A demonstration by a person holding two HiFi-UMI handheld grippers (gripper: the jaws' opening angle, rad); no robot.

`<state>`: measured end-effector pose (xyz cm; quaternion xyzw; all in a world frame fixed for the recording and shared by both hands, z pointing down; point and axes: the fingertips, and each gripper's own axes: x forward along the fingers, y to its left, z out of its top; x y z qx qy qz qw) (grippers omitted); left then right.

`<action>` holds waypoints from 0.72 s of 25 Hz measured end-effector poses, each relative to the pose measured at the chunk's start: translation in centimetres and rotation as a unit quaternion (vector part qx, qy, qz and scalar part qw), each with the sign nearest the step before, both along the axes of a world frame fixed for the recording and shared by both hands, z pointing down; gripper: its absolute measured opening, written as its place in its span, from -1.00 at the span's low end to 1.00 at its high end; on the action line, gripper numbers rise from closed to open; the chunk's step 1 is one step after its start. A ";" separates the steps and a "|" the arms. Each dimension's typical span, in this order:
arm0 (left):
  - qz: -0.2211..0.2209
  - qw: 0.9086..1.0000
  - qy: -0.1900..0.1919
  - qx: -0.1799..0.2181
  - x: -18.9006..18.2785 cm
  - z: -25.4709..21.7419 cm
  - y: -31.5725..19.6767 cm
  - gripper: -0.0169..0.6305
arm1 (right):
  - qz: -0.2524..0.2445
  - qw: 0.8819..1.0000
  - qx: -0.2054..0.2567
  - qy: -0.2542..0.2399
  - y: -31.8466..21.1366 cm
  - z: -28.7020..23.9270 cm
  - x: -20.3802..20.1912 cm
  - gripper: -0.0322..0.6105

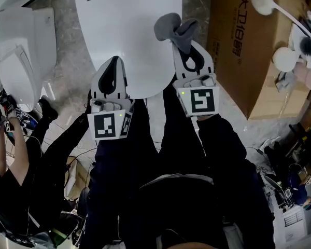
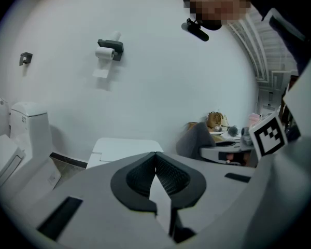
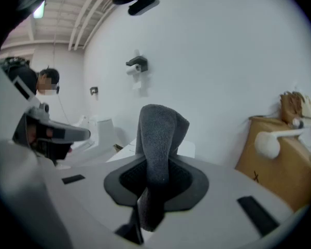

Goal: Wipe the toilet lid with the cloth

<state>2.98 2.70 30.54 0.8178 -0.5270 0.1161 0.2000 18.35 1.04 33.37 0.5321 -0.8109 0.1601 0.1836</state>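
Observation:
The white toilet lid (image 1: 127,32) lies shut below and ahead of both grippers. A grey cloth (image 1: 172,28) sticks up out of my right gripper (image 1: 185,41), which is shut on it above the lid's right edge. In the right gripper view the cloth (image 3: 158,134) stands folded between the dark pads of that gripper (image 3: 154,165). My left gripper (image 1: 113,64) hovers over the lid's near edge, shut with nothing in it. The left gripper view has its tips (image 2: 155,157) meeting, with the toilet's white top (image 2: 125,148) beyond.
A big cardboard box (image 1: 246,51) stands just right of the toilet, with white round-headed brushes (image 1: 264,1) above it. A second white toilet (image 1: 18,61) is at the left, with another person (image 1: 10,154) beside it. A paper roll holder (image 2: 110,48) hangs on the wall.

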 end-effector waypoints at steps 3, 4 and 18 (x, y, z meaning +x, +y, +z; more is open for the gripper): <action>-0.001 1.000 -0.001 -0.002 0.0 0.2 -0.3 -0.90 | -0.047 0.995 0.008 0.088 -2.9 2.3 0.6 -0.67; -0.003 1.000 -0.001 -0.003 -0.1 0.3 -0.4 -0.90 | -0.064 0.991 0.016 0.116 -4.1 3.1 0.9 -0.67; -0.035 0.999 -0.009 -0.031 -1.2 1.8 -0.8 -0.90 | -0.289 0.831 0.081 0.467 -18.4 14.1 1.5 -0.67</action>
